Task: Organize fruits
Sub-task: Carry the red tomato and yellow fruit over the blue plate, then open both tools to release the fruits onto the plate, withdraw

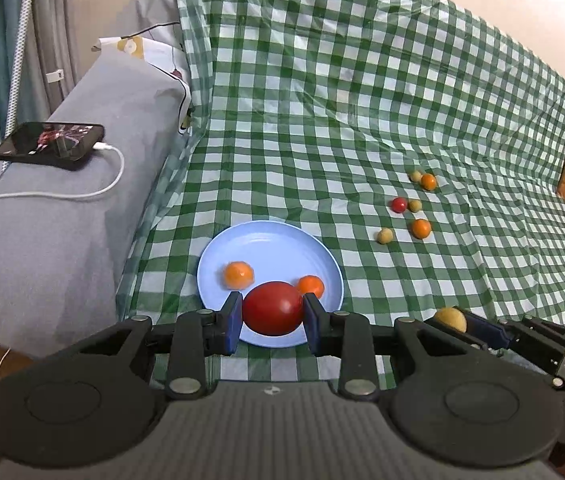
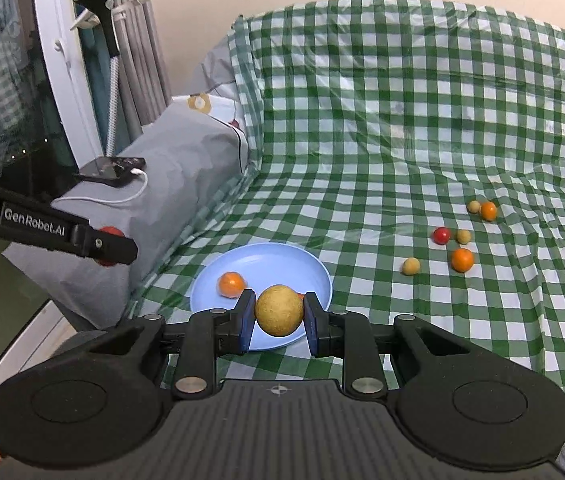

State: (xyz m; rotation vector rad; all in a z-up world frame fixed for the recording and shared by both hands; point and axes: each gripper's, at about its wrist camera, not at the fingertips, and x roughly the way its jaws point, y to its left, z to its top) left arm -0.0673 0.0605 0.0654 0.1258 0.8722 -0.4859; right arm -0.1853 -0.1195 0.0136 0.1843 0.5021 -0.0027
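Left wrist view: the left tongs point(image 1: 273, 314) are clamped on a red fruit point(image 1: 273, 308), one blue pad against each side, so it hangs just over the near part of the blue plate point(image 1: 266, 240) — probably about to be set down there. Two orange fruits point(image 1: 238, 274) already lie on the plate. Six small loose fruits point(image 1: 421, 228) sit well apart on the checked cloth point(image 1: 322, 100), apparently waiting their turn. At the right edge the right tongs point(image 1: 460, 322) carry a yellow fruit point(image 1: 450, 319).

Right wrist view: the right tongs point(image 2: 279, 317) grip the yellow fruit point(image 2: 279, 310) squarely by its sides, over the plate's point(image 2: 266, 260) near rim — likely also bound for the plate. The left tongs point(image 2: 111, 247) hold the red fruit at the left, beside the plate.
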